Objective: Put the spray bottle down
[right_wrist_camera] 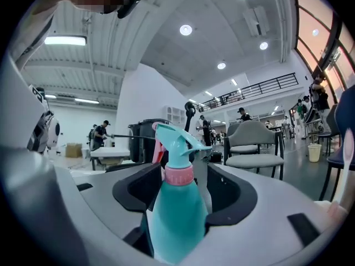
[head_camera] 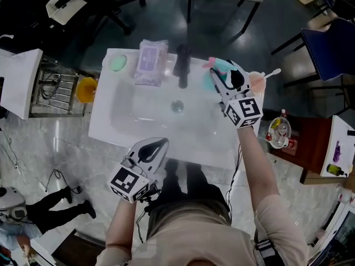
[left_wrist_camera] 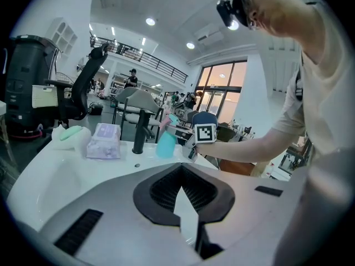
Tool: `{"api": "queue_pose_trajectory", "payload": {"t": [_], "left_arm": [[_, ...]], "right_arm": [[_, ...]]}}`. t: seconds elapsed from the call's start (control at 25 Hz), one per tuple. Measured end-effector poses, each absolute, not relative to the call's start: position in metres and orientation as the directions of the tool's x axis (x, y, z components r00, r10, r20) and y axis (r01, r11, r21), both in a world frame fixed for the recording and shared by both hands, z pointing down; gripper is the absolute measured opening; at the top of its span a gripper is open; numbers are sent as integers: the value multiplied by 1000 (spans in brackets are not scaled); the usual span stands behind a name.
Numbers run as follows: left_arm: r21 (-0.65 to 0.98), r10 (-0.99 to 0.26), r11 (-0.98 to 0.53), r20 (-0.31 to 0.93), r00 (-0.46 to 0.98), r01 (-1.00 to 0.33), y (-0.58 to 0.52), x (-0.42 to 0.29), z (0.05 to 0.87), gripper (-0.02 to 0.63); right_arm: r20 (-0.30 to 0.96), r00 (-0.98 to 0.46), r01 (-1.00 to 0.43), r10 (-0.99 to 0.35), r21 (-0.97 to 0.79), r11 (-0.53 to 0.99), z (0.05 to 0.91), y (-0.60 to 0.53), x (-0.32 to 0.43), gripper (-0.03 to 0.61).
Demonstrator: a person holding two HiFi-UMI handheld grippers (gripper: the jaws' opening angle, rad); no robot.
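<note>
A teal spray bottle (head_camera: 213,74) with a pink collar stands upright on the back right ledge of the white sink (head_camera: 113,127), right of the black tap (head_camera: 182,65). My right gripper (head_camera: 221,75) reaches level around it. In the right gripper view the bottle (right_wrist_camera: 176,218) fills the gap between the wide-set jaws of the right gripper (right_wrist_camera: 183,195), which do not visibly squeeze it. My left gripper (head_camera: 161,143) hovers over the sink's near rim, shut and empty. From the left gripper view, the bottle (left_wrist_camera: 165,143) and the right gripper's marker cube (left_wrist_camera: 205,133) show beyond the left gripper (left_wrist_camera: 186,206).
A pack of wipes (head_camera: 150,62) and a green soap (head_camera: 118,63) lie on the ledge left of the tap. A pink cup with a toothbrush (head_camera: 257,82) stands by the right gripper. An orange bucket (head_camera: 86,90) sits left of the sink, a dark red side table (head_camera: 310,140) at its right.
</note>
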State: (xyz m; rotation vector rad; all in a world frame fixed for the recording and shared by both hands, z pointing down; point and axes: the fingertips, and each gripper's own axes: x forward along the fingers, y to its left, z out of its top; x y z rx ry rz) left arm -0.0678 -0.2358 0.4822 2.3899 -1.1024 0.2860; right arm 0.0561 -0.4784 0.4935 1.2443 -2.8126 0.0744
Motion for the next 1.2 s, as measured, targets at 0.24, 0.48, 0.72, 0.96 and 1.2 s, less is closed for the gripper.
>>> {"api": "queue_pose_trajectory", "payload": {"t": [0.24, 0.48, 0.72, 0.96, 1.2], "left_arm": [[343, -652, -564, 374, 660, -752, -236, -65, 481, 8], [341, -651, -564, 377, 659, -752, -234, -66, 482, 8], [336, -658, -558, 378, 651, -759, -231, -70, 481, 8], [331, -662, -560, 374, 650, -760, -230, -71, 480, 8], [320, -669, -567, 358, 651, -759, -234, -72, 475, 8]], "right_arm": [[121, -671, -735, -731, 17, 677, 498, -468, 58, 232], [176, -654, -740, -736, 50, 670, 511, -470, 58, 232], [173, -667, -731, -725, 36, 681, 511, -473, 57, 232], [150, -684, -721, -713, 4, 693, 500, -465, 62, 232], [180, -664, -738, -726, -3, 674, 500, -448, 72, 232]]}}
